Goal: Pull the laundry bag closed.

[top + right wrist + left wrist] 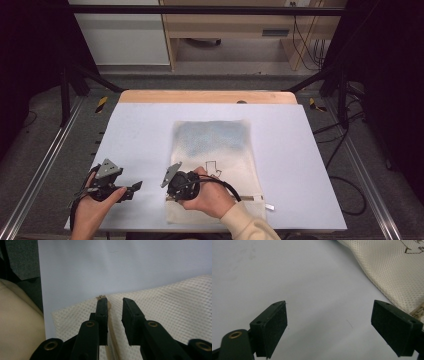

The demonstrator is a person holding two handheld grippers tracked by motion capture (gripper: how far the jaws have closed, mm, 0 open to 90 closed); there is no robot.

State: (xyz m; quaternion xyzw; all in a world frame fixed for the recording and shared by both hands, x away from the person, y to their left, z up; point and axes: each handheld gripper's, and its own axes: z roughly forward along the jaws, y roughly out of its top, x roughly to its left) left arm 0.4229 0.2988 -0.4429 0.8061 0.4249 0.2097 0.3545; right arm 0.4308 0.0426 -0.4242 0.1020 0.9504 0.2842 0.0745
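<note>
Pale lavender tabletop (140,135) fills most of my high view, with dark framing rails at both sides and a wooden cabinet beyond the far edge. On it lies a cream mesh bag (215,145), flat, its far half showing something bluish through the weave and a small arrow outline printed near the middle; a zipper strip (250,198) runs across its near end, with the metal pull (270,206) poking out past the bag's right edge. I read the step in hand as getting a hold on the zipper end of the bag so it can be opened. My right claw (115,302) sits over the bag's near left corner, right at the start of the zipper; in the right gripper view its jaws are drawn nearly together with only a narrow gap, straddling the zipper seam and its frayed tape end (101,297). I can't tell for certain whether the pads actually pinch the tape or merely flank it. My left claw (329,322) waits over bare tabletop just left of the bag, jaws wide apart, holding nothing, the bag's edge lying beside one jaw. Next, I judge, the right claw must bite firmly on that corner to anchor it, and then the pull at the far end needs catching and drawing along the zipper.
</note>
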